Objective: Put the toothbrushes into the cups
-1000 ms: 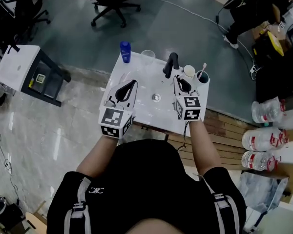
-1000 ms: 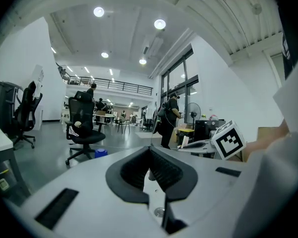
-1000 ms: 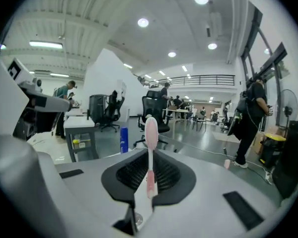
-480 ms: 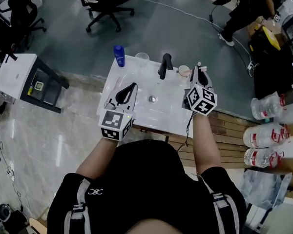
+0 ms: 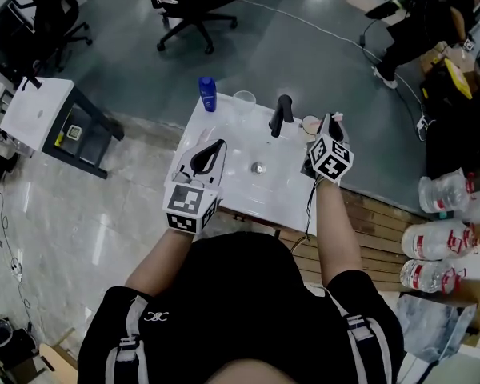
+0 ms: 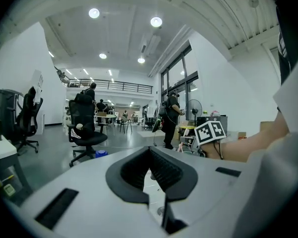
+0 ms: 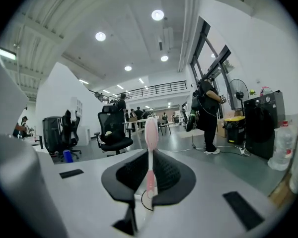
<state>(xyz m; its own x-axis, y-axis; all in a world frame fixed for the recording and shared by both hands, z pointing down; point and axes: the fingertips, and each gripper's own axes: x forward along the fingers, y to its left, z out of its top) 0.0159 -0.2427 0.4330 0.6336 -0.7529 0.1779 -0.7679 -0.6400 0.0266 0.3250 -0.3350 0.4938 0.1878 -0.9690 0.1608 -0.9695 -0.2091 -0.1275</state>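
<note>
Head view, left to right along the far edge of a white sink (image 5: pixel 260 194): blue bottle (image 5: pixel 206 94), clear cup (image 5: pixel 243 99), black tap (image 5: pixel 282 112), white cup (image 5: pixel 310 124). Left of centre, above the basin, left gripper (image 5: pixel 216 145) with jaws closed tip to tip, nothing between them. In the left gripper view, left gripper (image 6: pixel 150 150) pads meeting at the tips, bare sink showing through the loop behind them. At the sink's right edge, just right of the white cup, right gripper (image 5: pixel 329 128) clamped on a pink toothbrush (image 5: pixel 336 117). In the right gripper view, right gripper (image 7: pixel 150 151) pinching the toothbrush (image 7: pixel 151 125) upright, bristle head rising above the jaw tips.
</note>
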